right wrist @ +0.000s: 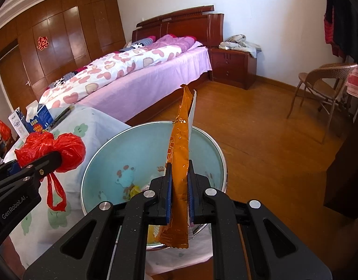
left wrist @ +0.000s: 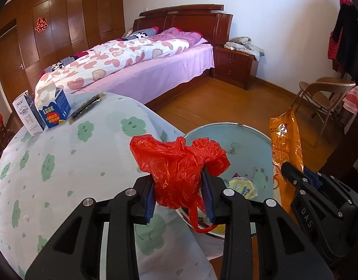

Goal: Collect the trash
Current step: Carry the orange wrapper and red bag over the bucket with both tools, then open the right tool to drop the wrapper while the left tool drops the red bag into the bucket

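Crinkly glossy plastic bag (left wrist: 179, 168) (red)

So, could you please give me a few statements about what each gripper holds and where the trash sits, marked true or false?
1. The left gripper is shut on a crumpled red plastic bag. True.
2. The right gripper is open with nothing in it. False: it clamps a long orange foil wrapper.
3. The round pale blue bin already has some wrappers inside. True.
4. The two milk cartons lie inside the bin. False: they stand on the cloud-print tablecloth.
5. The red bag rests on the pink bed. False: it is held in the air near the bin's rim.
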`<control>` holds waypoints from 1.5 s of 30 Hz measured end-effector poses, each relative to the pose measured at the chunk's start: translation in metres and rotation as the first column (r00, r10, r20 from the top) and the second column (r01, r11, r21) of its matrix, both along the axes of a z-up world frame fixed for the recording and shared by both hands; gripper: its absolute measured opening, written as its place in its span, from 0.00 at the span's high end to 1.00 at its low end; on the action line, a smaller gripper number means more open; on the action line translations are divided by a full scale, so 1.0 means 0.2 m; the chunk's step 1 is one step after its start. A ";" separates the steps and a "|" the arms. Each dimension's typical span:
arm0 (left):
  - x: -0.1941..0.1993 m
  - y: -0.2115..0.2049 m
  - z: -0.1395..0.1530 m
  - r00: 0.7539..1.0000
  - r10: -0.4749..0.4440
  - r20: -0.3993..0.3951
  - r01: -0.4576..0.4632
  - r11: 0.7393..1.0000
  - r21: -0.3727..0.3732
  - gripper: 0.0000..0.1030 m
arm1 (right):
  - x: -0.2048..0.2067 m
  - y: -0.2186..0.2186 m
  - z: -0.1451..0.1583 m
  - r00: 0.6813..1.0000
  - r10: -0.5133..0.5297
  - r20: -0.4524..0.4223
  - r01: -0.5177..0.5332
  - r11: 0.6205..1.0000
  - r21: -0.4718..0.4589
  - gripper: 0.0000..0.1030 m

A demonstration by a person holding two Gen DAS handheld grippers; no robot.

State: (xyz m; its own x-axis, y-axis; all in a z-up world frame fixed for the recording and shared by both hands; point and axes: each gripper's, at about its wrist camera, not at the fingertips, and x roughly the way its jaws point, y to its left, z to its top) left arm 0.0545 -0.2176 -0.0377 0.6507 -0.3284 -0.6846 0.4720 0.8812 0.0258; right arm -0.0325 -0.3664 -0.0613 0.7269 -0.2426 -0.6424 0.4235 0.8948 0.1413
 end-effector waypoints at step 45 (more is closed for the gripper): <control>0.03 0.01 -0.05 1.000 0.015 -0.025 -0.015 1.000 0.002 0.23 | -0.07 -0.05 0.01 0.979 -0.176 0.101 0.172 0.984 0.048 0.32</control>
State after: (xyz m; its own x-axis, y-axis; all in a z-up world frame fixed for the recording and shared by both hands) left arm 0.0595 -0.2147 -0.0471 0.6385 -0.3173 -0.7012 0.4593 0.8881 0.0164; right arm -0.0470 -0.3767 -0.0589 0.7395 -0.3472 -0.5767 0.5530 0.8018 0.2265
